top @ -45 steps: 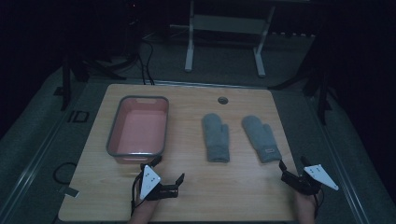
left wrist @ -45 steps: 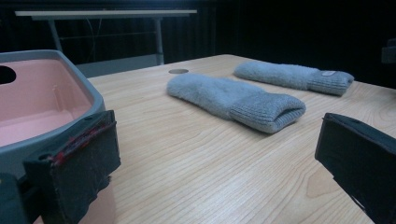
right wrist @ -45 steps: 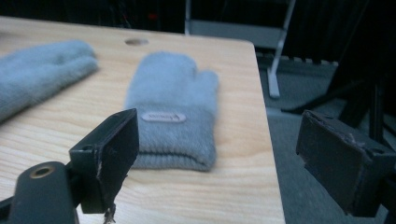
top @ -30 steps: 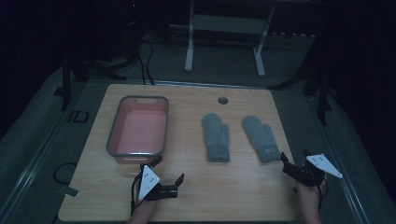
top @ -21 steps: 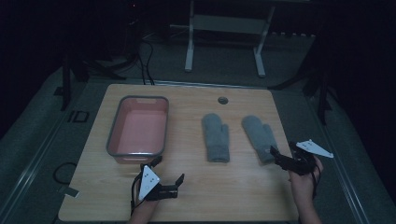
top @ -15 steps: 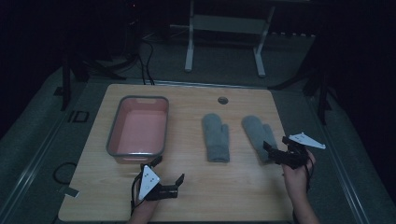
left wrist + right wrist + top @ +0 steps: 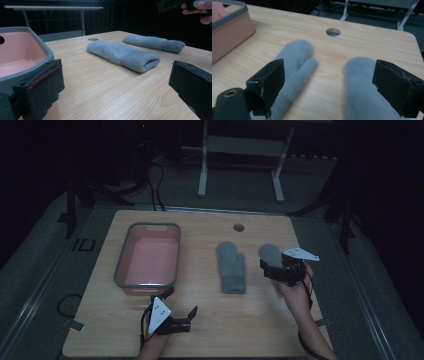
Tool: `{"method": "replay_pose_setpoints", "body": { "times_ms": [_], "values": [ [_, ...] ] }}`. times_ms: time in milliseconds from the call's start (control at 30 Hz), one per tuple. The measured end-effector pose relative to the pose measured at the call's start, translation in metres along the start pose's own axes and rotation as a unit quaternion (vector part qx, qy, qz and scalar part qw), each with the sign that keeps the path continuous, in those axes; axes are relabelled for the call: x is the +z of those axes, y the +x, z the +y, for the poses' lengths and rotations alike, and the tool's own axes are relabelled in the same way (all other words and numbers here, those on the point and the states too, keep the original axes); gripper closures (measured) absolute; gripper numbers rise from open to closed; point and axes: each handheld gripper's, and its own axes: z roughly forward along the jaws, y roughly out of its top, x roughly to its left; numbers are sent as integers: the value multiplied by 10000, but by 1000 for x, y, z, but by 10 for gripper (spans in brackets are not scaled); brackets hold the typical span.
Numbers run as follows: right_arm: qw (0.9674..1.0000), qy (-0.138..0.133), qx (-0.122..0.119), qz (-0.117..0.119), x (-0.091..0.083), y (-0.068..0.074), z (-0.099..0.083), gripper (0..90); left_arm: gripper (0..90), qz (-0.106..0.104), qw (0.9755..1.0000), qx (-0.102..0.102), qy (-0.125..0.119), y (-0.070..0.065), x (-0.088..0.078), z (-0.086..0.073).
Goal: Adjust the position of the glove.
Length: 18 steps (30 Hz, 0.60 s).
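Since the earlier frames the right gripper [image 7: 276,267] has travelled from the table's near right edge forward and inward, and now hangs over the cuff end of the right mitten [image 7: 270,253]; the left gripper [image 7: 181,311] has kept its place near the front edge.

Starting at the left: the pink tray [image 7: 120,265] with its grey rim sits just beyond and to the left of the left gripper's fingers. In the left gripper view the tray's wall [image 7: 37,47] stands right behind the left-hand finger [image 7: 42,92], very close, though contact cannot be judged. That gripper's jaws are spread wide with nothing between them but bare wooden table [image 7: 200,225].

Ahead of those fingers and to their right lies the left mitten [image 7: 231,267], flat, cuff toward the person; in the left gripper view its ribbed cuff [image 7: 140,60] faces the camera, well apart from either finger.

Further right, the right gripper's jaws are also wide apart and hold nothing. In the right gripper view the right mitten [image 7: 364,85] lies between the fingers, nearer the right-hand one [image 7: 397,87], while the left mitten [image 7: 294,65] runs past the left-hand finger. Whether the fingers touch the wool cannot be told. A round hole [image 7: 333,32] in the table lies beyond both mittens.
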Motion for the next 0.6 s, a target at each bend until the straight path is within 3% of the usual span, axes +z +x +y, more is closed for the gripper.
{"method": "replay_pose_setpoints", "body": {
  "times_ms": [167, 400, 467, 600],
  "values": [
    [9997, 89, 21, 232, 19, 17, 12, 109, 1, -21, 10000, -22, 3, 0, 0, 0],
    [9979, 312, -243, 522, 50, 43, 21, 145, 1, -61, 10000, -60, 8, 1, 0, 0],
    [9978, 238, -398, 481, 58, 50, 23, 203, 1, -70, 10000, -69, 11, 1, 0, 0],
    [9974, 252, -397, 550, 72, 55, 26, 232, 1, -90, 9999, -85, 4, 1, 0, 0]
  ]
}}
